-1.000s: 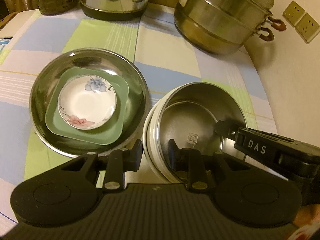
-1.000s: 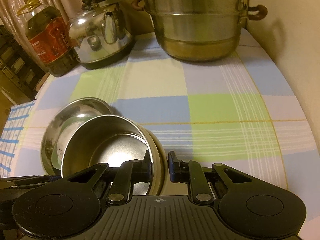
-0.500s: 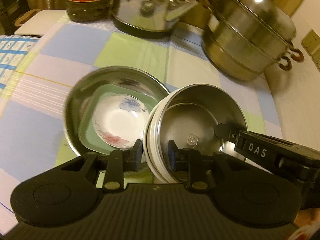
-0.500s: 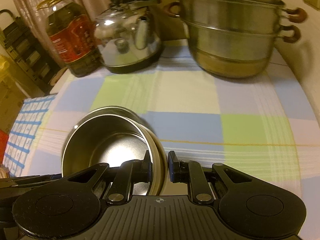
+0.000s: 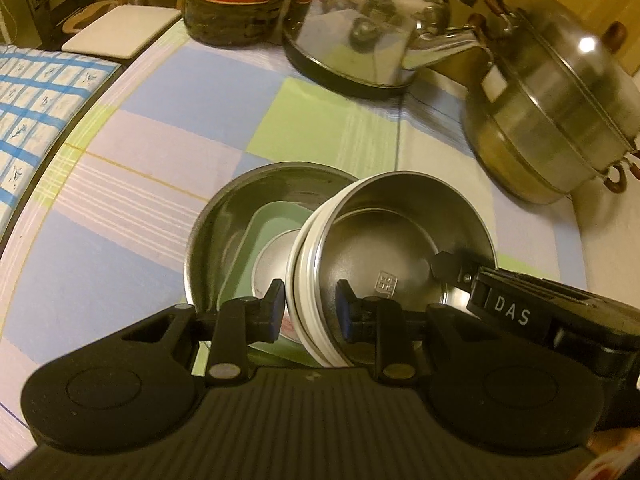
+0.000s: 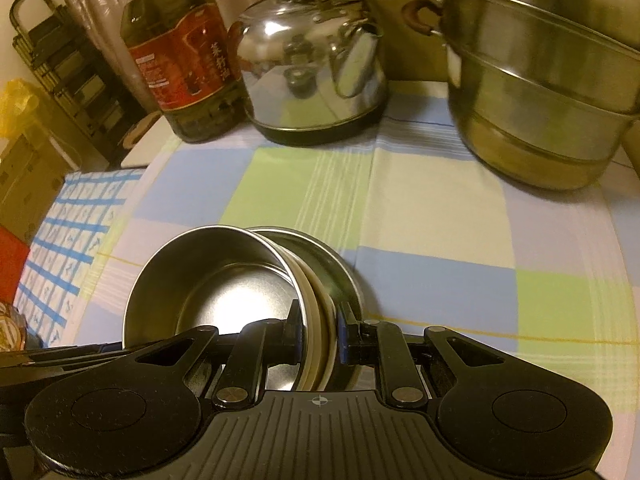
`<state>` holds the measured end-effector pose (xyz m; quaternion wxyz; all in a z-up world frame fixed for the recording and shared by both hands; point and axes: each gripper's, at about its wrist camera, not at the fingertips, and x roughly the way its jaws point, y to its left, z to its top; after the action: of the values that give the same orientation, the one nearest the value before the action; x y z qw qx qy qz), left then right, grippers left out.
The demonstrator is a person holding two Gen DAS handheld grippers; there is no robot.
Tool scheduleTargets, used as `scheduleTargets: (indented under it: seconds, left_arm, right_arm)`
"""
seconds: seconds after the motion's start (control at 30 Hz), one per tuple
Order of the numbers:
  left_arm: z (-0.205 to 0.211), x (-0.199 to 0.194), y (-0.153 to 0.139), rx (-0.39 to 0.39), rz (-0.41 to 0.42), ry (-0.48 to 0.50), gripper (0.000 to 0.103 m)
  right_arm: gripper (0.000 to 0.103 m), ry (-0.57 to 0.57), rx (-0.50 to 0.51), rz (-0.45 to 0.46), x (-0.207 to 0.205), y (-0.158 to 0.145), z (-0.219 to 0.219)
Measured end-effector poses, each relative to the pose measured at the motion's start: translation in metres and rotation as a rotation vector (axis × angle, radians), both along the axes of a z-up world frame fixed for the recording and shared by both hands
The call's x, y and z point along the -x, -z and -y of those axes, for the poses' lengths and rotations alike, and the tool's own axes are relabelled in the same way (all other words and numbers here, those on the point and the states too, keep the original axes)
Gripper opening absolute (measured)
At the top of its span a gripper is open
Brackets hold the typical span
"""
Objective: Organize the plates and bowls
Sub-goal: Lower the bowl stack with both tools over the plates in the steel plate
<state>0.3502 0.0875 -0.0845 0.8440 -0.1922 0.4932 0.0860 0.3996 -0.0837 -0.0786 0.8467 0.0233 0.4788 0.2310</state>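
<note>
Because both rims must stay level, my left gripper [image 5: 306,306] and right gripper [image 6: 319,330] clamp opposite sides of the steel bowl [image 5: 394,248] over the large steel plate [image 5: 224,220], ready to nest.

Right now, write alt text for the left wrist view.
The left gripper clamps the near rim of a round steel bowl with a white outer band, tilted over a wide steel dish holding a green square plate. The right gripper grips the bowl's far rim; behind stands a shiny kettle.
</note>
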Motion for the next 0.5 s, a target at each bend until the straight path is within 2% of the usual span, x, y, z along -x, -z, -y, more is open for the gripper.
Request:
scheduleTargets:
  seconds: [0.5]
  left_arm:
    - [-0.016,-0.009,0.018,0.009,-0.043,-0.036,0.024]
  right_arm:
    - [0.017,-0.031,0.034,-0.048,-0.01,0.019,-0.024]
